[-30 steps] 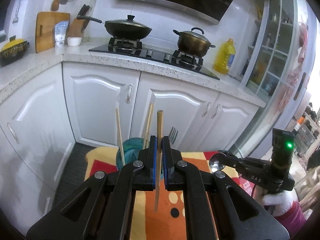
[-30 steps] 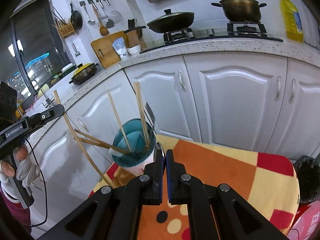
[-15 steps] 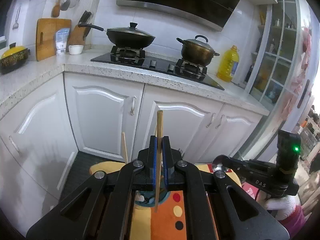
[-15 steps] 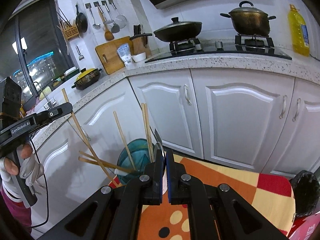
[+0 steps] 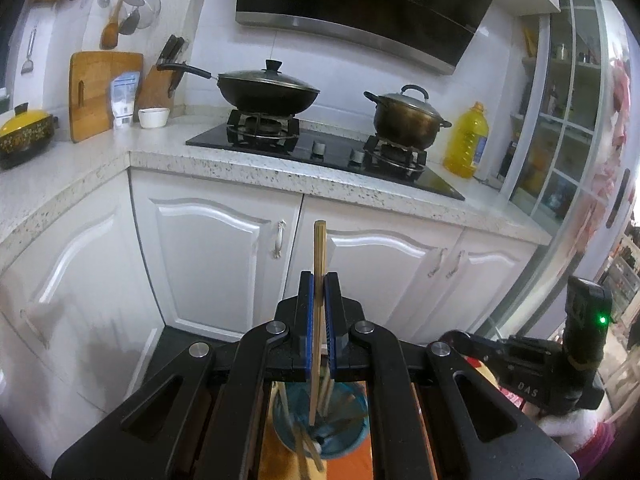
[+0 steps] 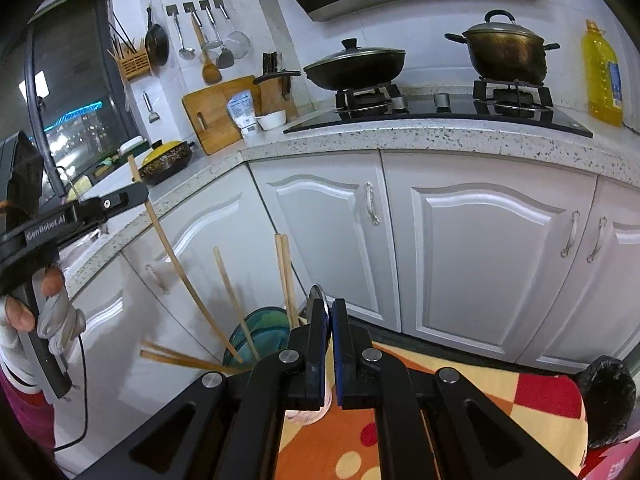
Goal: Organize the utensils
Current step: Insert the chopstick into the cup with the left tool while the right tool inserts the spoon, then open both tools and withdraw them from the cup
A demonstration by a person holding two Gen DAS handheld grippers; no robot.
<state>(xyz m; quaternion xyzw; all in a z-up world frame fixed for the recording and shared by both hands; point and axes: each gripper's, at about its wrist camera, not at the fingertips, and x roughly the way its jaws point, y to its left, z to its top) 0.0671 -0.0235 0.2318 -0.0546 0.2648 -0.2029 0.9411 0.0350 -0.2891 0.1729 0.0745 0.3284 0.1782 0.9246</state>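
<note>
In the left wrist view, the left gripper (image 5: 319, 280) is clamped on a single pale wooden chopstick (image 5: 319, 300), its blue-lined jaws pressed against the stick from both sides. The chopstick stands nearly upright, its blunt top rising above the jaws and its lower end hanging over the round teal utensil cup (image 5: 356, 432), which sits directly below the gripper on an orange patterned cloth (image 5: 348, 468). More wooden chopsticks lean inside the cup. To the right of the cup, the black body of the right gripper (image 5: 532, 372) shows a green light. Behind and above the cup run white cabinet doors (image 5: 212, 260) and a speckled stone countertop (image 5: 280, 168) carrying a lidded black wok (image 5: 268, 92), a lidded bronze pot (image 5: 404, 120) and a yellow oil bottle (image 5: 466, 142).

In the right wrist view, the right gripper (image 6: 330, 312) is clenched, jaws drawn together; a thin metal edge shows just above them, but whether it is gripped cannot be told. The teal cup (image 6: 260, 328) sits just left of the jaws, holding several leaning chopsticks. Left of and above the cup, the left gripper (image 6: 132, 196), carried by a gloved hand (image 6: 48, 312), holds its long chopstick (image 6: 172, 256) slanting down toward the cup. The orange, yellow and red cloth (image 6: 460, 384) spreads right of the cup, below the cabinets (image 6: 480, 260).
</note>
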